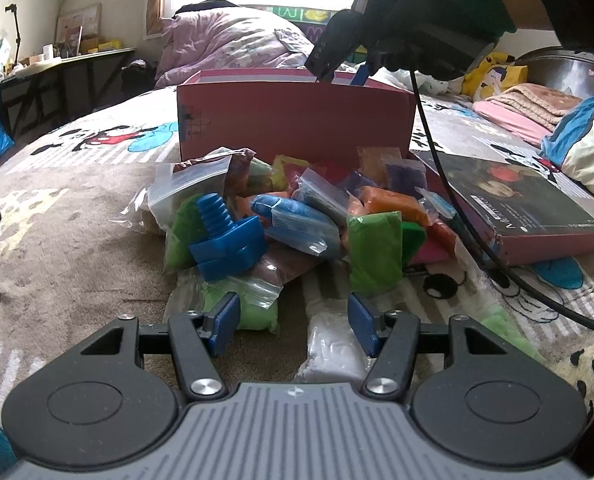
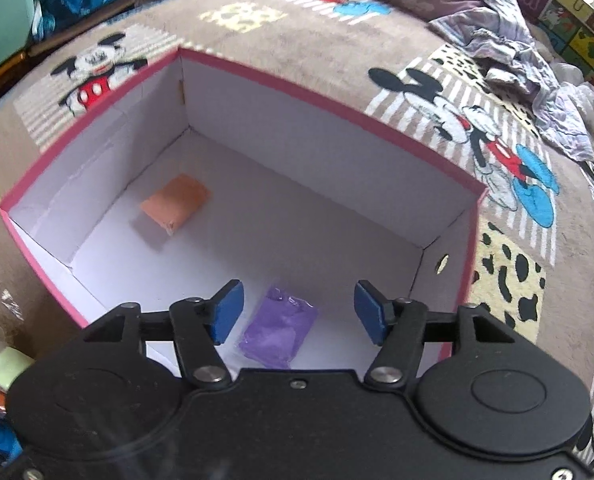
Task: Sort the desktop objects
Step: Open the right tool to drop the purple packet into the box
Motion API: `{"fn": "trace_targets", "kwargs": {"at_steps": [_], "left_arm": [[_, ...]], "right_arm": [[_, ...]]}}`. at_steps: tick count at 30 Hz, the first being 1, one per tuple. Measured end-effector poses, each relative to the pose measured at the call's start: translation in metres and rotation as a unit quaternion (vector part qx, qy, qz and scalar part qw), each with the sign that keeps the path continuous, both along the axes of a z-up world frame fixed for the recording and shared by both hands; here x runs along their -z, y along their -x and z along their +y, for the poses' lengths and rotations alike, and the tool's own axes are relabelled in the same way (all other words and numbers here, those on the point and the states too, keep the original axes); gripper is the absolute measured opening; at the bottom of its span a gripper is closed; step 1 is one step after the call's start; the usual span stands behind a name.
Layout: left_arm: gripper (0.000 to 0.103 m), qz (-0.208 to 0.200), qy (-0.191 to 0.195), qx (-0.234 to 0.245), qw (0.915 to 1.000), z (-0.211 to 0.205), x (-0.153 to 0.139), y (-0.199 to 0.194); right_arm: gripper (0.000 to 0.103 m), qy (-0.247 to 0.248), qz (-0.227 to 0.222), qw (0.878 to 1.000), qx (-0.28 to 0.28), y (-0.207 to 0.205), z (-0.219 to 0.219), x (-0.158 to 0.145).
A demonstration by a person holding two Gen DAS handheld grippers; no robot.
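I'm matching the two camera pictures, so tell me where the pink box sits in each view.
Left wrist view: the pink box stands upright in the upper centre, behind the pile of bags, its open top hidden.
Right wrist view: the same box fills the centre, seen from above, open, with an orange bag and a purple bag inside.
Shared landmark: the cartoon-mouse blanket under the box.

Left claw (image 1: pixel 293 326) low, jaws apart and empty; right claw (image 2: pixel 297 312) tilted steeply down, jaws parted, gripping nothing.
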State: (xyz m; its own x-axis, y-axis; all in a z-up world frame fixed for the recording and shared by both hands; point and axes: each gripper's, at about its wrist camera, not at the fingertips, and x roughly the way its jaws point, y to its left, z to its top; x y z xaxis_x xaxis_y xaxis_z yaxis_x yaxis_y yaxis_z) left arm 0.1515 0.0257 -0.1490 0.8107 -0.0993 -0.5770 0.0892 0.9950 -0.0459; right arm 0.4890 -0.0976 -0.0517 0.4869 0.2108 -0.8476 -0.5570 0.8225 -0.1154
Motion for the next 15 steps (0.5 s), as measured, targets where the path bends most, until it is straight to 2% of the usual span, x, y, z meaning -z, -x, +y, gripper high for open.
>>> {"fn": "trace_targets", "kwargs": {"at_steps": [6, 15], "left_arm": [[0.058, -0.006, 0.011, -0.003, 0.9999, 0.002, -0.002, 0.002], [0.058, -0.020, 0.009, -0.004, 0.9997, 0.000, -0.006, 0.007]], "right_arm": [[0.071, -0.011, -0.032, 0.999, 0.004, 0.019, -0.004, -0.016], [0.076, -0.024, -0.062, 0.998, 0.014, 0.053, -0.010, -0.031]]}}
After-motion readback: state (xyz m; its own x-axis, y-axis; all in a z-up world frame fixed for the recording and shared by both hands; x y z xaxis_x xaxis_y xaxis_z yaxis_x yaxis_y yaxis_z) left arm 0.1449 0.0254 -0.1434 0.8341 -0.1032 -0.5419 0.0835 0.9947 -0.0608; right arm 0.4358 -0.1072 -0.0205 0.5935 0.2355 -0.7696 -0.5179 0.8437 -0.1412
